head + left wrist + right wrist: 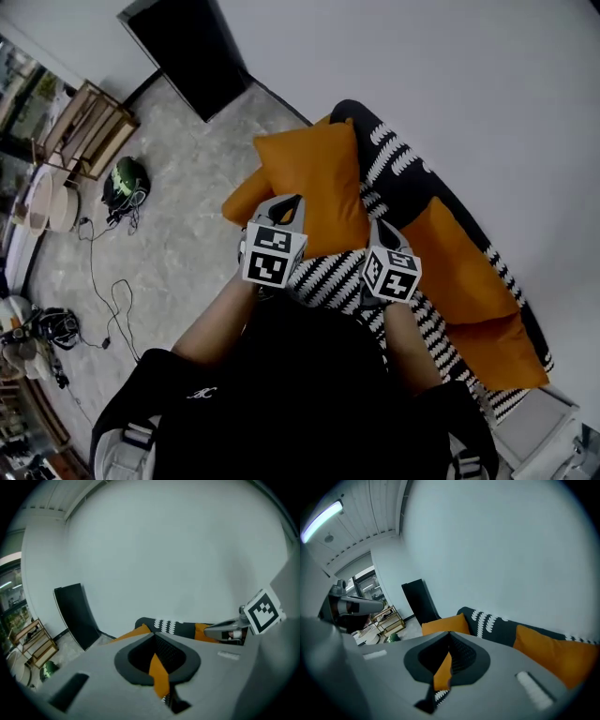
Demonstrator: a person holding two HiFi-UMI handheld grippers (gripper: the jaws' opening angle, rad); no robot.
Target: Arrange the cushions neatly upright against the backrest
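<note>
Left gripper (281,210) and right gripper (382,234) each pinch the near edge of the orange cushion (314,169), which stands ahead of both, just short of the backrest (403,161).

From head height we look steeply down on the sofa (398,164), while both gripper views sit low and close, facing the wall (178,550) and sharing the orange cushion (440,624).
</note>
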